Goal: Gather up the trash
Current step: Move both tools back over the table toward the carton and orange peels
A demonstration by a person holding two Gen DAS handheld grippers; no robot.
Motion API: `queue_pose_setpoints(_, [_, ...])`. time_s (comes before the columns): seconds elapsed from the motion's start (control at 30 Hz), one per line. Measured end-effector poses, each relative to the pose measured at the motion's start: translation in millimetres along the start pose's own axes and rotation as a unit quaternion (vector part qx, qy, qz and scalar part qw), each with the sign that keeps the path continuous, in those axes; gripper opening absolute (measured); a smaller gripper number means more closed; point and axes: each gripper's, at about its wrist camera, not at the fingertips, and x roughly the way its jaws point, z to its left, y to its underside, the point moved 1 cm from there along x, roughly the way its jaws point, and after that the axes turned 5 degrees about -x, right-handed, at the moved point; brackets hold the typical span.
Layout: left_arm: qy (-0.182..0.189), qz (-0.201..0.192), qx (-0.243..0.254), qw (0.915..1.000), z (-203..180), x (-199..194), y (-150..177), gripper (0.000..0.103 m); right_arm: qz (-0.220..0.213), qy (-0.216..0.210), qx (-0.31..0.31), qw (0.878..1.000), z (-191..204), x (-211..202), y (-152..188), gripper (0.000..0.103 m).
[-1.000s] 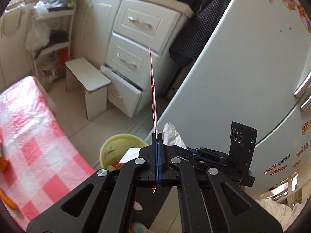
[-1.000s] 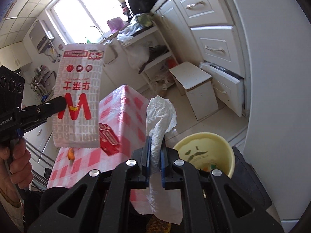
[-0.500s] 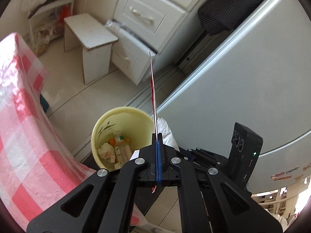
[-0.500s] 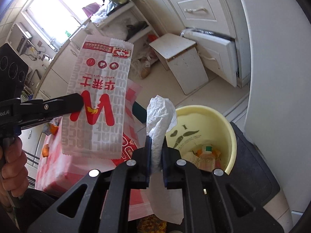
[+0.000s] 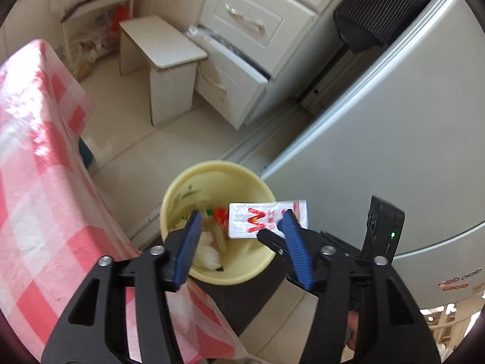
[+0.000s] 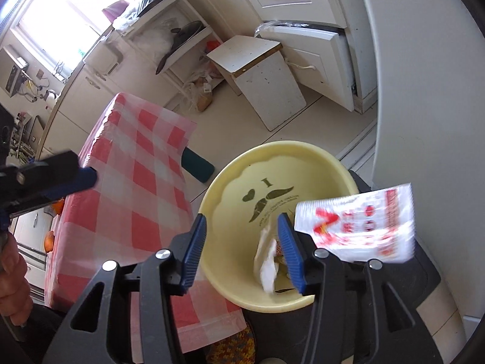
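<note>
With both tongs spread and empty above the yellow bin (image 6: 303, 154), left tongs (image 5: 241, 238), right tongs (image 6: 242, 250), the blurred wrapper (image 6: 360, 221) sits at the bin's fridge-side rim. Risk: it may tip outside onto the floor (image 5: 169, 151); tissue (image 6: 266, 264) lies inside.

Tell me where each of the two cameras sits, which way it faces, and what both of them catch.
Left wrist: sits on the left gripper, looks down past its open blue fingers into the yellow bin and at the paper bag; the right gripper's tip shows behind its right finger.
Right wrist: sits on the right gripper, looks down into the same bin; the person's left hand shows at the left edge.
Shared: bin, paper bag, checked tablecloth, white stool.
</note>
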Motion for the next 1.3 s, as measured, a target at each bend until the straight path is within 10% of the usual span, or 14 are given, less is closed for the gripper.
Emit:
queue_pose_setpoints(0.5, [-0.057, -0.177, -0.029, 0.9821, 40, -152, 16, 0.088, -0.054, -0.019, -0.019, 0.998, 39, -68, -7, 0.055])
queue_pose_setpoints(0.93, [-0.202, -0.267, -0.089, 0.9381, 167, -300, 100, 0.093, -0.109, -0.143, -0.142, 0.973, 226, -105, -26, 0.071])
queue_pose_setpoints(1.3, [-0.243, -0.284, -0.160, 0.9136, 258, -325, 164, 0.093, -0.094, -0.197, -0.230, 0.949, 346, -76, 18, 0.076])
